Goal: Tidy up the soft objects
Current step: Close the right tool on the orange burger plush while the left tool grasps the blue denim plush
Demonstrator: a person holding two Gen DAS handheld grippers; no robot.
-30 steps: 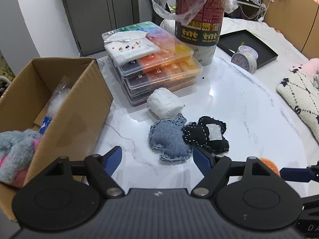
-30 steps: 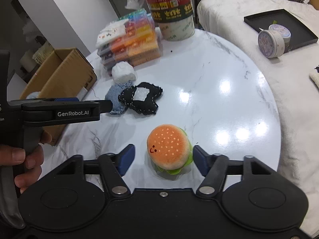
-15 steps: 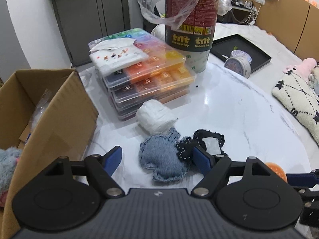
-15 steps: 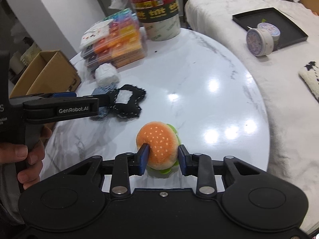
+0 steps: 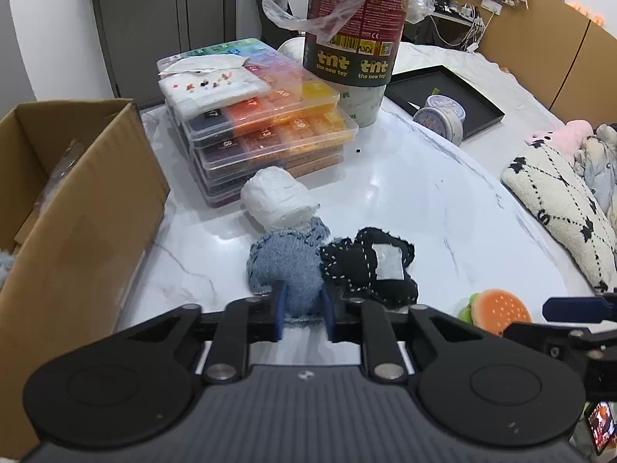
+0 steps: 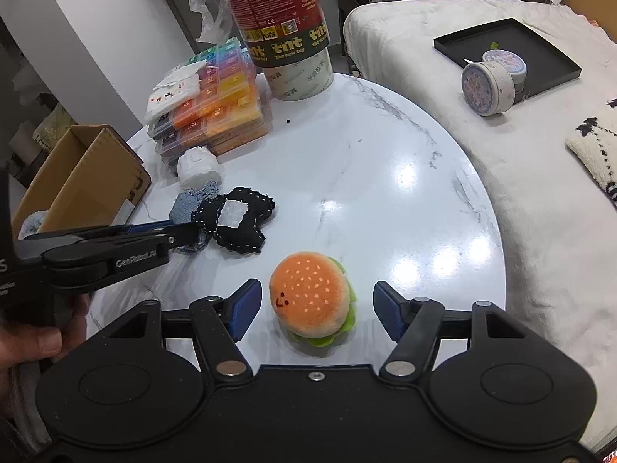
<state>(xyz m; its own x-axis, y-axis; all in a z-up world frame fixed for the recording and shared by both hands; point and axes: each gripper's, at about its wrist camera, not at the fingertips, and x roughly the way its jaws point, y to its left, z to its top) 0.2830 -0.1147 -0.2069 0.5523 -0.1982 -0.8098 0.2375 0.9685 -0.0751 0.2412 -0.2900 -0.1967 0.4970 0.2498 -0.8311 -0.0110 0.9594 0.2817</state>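
Note:
On the white marble table (image 5: pixel 405 193) lie a blue denim soft toy (image 5: pixel 287 262), a black stitched soft toy (image 5: pixel 366 270) touching its right side, and a white wrapped bundle (image 5: pixel 277 200) behind them. My left gripper (image 5: pixel 301 312) is shut on the denim toy's near end; the right wrist view shows this left gripper (image 6: pixel 181 233) from the side. An orange burger plush (image 6: pixel 310 297) stands between the blue pads (image 6: pixel 246 306) of my right gripper (image 6: pixel 316 308). Its jaws are opening and neither pad touches the plush. An open cardboard box (image 5: pixel 77 212) stands at the left.
Stacked clear bead boxes (image 5: pixel 262 123) and a tall red tub (image 5: pixel 351 38) stand at the back. A black tray (image 5: pixel 443 100) with round tins (image 6: pixel 489 85) lies on white bedding right of the table, near a cream patterned cushion (image 5: pixel 559 208). Grey plush (image 6: pixel 32 220) sits in the box.
My left gripper came in over the denim toy and closed on it. My right gripper squeezed the burger plush half a second ago, then let go and spread wide.

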